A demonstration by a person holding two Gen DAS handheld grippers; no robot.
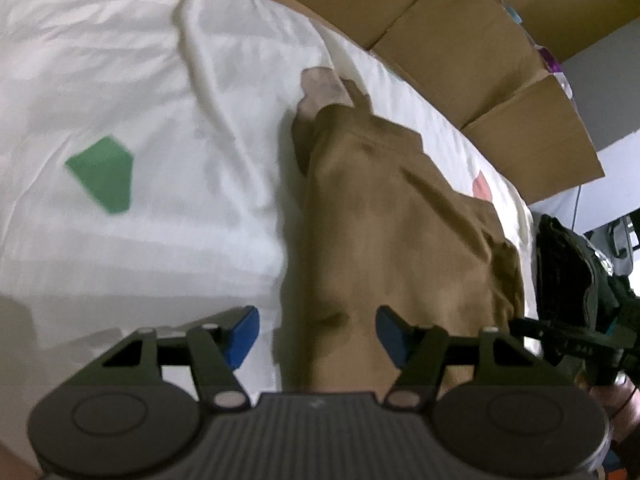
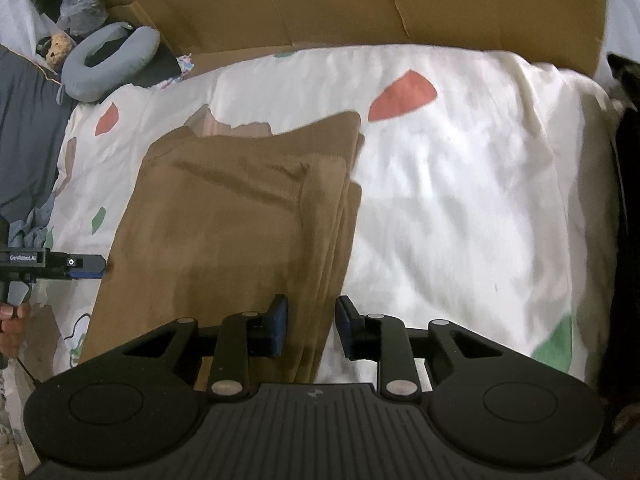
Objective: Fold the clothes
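A brown garment (image 1: 392, 216) lies folded lengthwise on a white bedsheet (image 1: 160, 80) with coloured patches. My left gripper (image 1: 318, 336) is open, its blue pads on either side of the garment's near end, just above it. In the right wrist view the same brown garment (image 2: 240, 216) lies flat with layered edges on its right side. My right gripper (image 2: 311, 326) is open over that layered near edge. The left gripper (image 2: 86, 266) shows at the garment's left edge in that view.
Cardboard sheets (image 1: 460, 40) stand along the far side of the bed (image 2: 400, 0). A grey neck pillow (image 2: 108, 60) and bags lie at the top left. A dark object (image 1: 572, 280) sits off the bed's right edge.
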